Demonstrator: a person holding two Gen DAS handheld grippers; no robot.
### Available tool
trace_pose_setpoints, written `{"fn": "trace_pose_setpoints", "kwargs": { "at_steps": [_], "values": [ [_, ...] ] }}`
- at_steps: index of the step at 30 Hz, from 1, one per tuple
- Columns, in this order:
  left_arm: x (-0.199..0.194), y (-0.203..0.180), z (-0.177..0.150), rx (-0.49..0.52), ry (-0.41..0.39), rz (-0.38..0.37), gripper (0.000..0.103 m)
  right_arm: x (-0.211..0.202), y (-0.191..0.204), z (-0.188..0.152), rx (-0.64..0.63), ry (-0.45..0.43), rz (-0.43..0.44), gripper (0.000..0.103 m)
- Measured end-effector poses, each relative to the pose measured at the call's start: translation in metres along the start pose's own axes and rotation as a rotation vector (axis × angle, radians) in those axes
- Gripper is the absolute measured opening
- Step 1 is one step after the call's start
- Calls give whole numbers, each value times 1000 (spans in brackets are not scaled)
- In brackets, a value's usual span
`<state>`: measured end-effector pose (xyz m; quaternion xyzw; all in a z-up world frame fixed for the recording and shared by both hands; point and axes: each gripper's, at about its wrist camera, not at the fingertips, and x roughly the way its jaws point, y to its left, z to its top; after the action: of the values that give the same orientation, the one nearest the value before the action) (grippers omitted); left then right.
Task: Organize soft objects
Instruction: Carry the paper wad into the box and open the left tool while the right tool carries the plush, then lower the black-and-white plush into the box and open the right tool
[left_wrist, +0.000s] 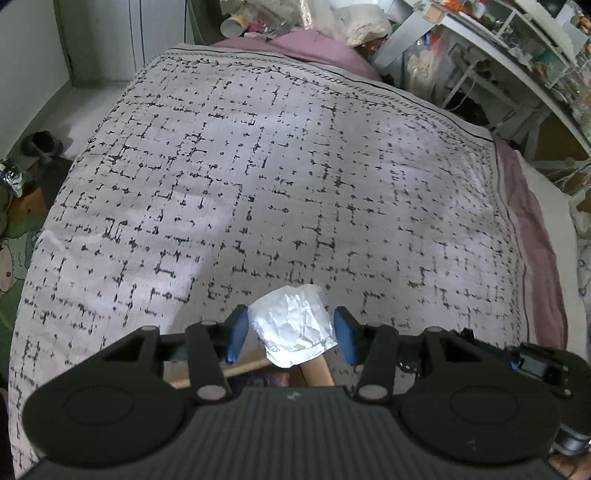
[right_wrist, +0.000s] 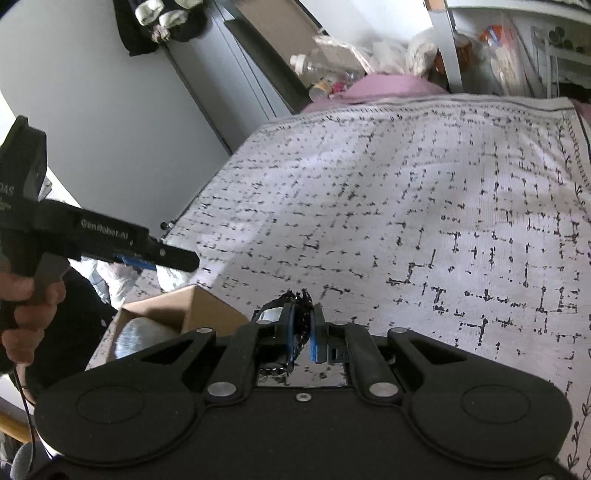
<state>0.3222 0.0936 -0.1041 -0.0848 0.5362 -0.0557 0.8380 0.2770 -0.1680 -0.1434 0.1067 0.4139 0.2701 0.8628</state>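
In the left wrist view a crumpled white, silvery soft wad (left_wrist: 291, 325) sits between the blue pads of my left gripper (left_wrist: 291, 332). The jaws stand apart; the left pad touches the wad and the right pad has a small gap. Below it is the brown edge of a cardboard box (left_wrist: 317, 371). In the right wrist view my right gripper (right_wrist: 302, 328) is shut on a black frilly soft thing (right_wrist: 300, 301) that sticks out above the pads. The open cardboard box (right_wrist: 184, 314) lies just left of it on the bed. My left gripper's body (right_wrist: 110, 240) hangs above the box.
A white bedspread with a black grid pattern (left_wrist: 295, 166) covers the bed, with a pink sheet (left_wrist: 317, 48) at the far end. Cluttered white shelves (left_wrist: 517, 55) stand at the right. A grey wardrobe (right_wrist: 129, 110) and floor clutter (left_wrist: 22, 177) are left of the bed.
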Motion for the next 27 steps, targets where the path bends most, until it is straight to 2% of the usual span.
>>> {"fn": "trace_pose_setpoints", "kwargs": {
  "at_steps": [10, 20, 25, 27],
  "values": [
    [-36, 3, -34, -34, -43, -43, 49, -24, 34, -9, -28, -29, -2, 8],
    [-44, 7, -69, -66, 0, -89, 50, -41, 60, -15, -39, -54, -14, 8],
    [-57, 6, -82, -63, -28, -62, 52, -49, 74, -15, -57, -64, -15, 8],
    [-58, 8, -87, -78, -16, -80, 53, -51, 80, -15, -65, -65, -13, 8]
  ]
}}
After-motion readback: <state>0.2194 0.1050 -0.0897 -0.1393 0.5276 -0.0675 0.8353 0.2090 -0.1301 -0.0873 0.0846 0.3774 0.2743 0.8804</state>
